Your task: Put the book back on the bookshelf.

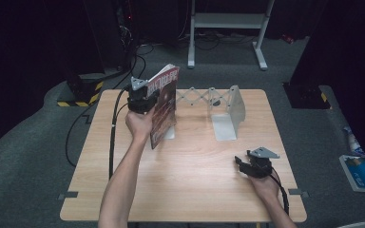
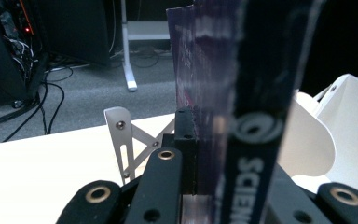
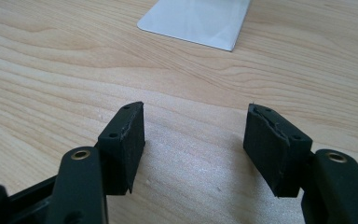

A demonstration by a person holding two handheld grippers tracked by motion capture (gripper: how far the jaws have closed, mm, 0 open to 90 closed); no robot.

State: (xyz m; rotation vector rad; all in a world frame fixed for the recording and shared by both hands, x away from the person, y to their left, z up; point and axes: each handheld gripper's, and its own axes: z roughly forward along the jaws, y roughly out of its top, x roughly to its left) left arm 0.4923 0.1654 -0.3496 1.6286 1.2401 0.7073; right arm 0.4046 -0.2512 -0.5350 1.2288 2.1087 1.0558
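Right claw (image 3: 193,144) nearest, jaws wide apart with nothing between, resting low on worktop (image 1: 195,171) well in front of the metal bookend rack (image 1: 228,111). Left claw (image 1: 142,99) clamped on magazine (image 1: 164,104), held upright at the rack's left end, touching it

left gripper view: magazine (image 2: 223,84), held upright, is blurred at close range and cut off at the 12 o'clock edge; its spine lettering runs out at 6 o'clock; it hides one pad of the left gripper (image 2: 200,186). high view: the cover print is too small to read; the right gripper (image 1: 242,165) fingertips are too small to resolve.
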